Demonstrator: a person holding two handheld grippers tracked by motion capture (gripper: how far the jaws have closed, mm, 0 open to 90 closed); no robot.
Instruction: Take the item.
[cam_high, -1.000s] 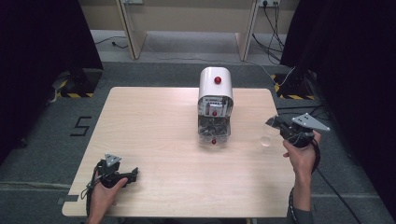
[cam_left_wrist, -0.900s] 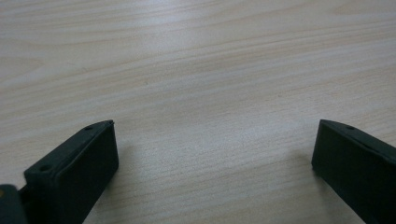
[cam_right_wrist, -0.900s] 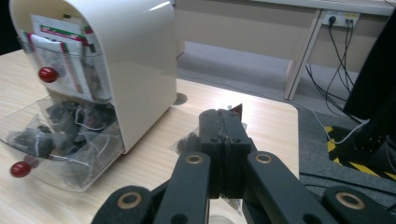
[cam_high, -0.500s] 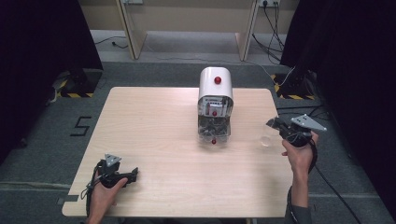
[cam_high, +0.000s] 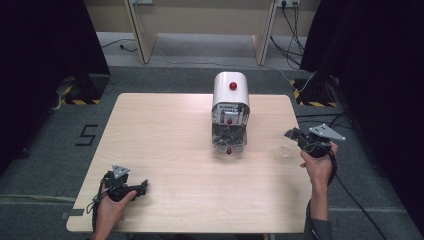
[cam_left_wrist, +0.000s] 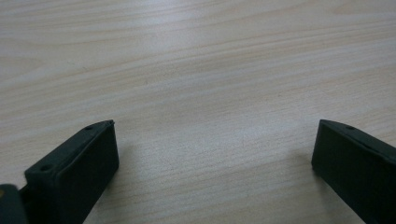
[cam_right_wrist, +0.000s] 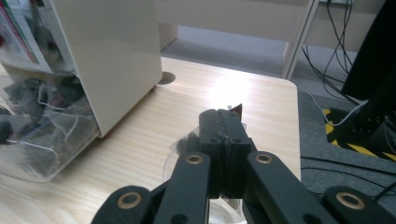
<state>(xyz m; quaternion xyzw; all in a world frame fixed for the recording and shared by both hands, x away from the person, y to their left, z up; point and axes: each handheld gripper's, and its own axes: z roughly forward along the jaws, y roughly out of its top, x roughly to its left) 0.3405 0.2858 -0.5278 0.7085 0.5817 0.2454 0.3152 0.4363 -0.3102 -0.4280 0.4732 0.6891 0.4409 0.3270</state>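
A white dispenser (cam_high: 230, 90) with a red knob stands mid-table, and its clear lower bin (cam_right_wrist: 32, 135) holds several tangled bags and strings. My right gripper (cam_high: 292, 134) hovers at the table's right edge, just above a small clear cup (cam_high: 285, 150). Its jaws (cam_right_wrist: 223, 116) are shut on a small sachet (cam_right_wrist: 187, 141) in a see-through wrapper, one dark corner poking past the tips. The cup's rim (cam_right_wrist: 169, 164) shows under the jaws. My left gripper (cam_high: 142, 186) rests near the front left corner, open (cam_left_wrist: 215, 149), with bare wood between its jaws.
The light wooden table (cam_high: 160, 130) ends close to my right hand. Beyond the edge are grey floor, cables (cam_right_wrist: 343, 42) and yellow-black tape (cam_high: 310, 102). Wooden furniture legs (cam_high: 137, 30) stand behind the table.
My right gripper has sunk a little toward the clear cup, still shut on the sachet. The left gripper has stayed where it was.
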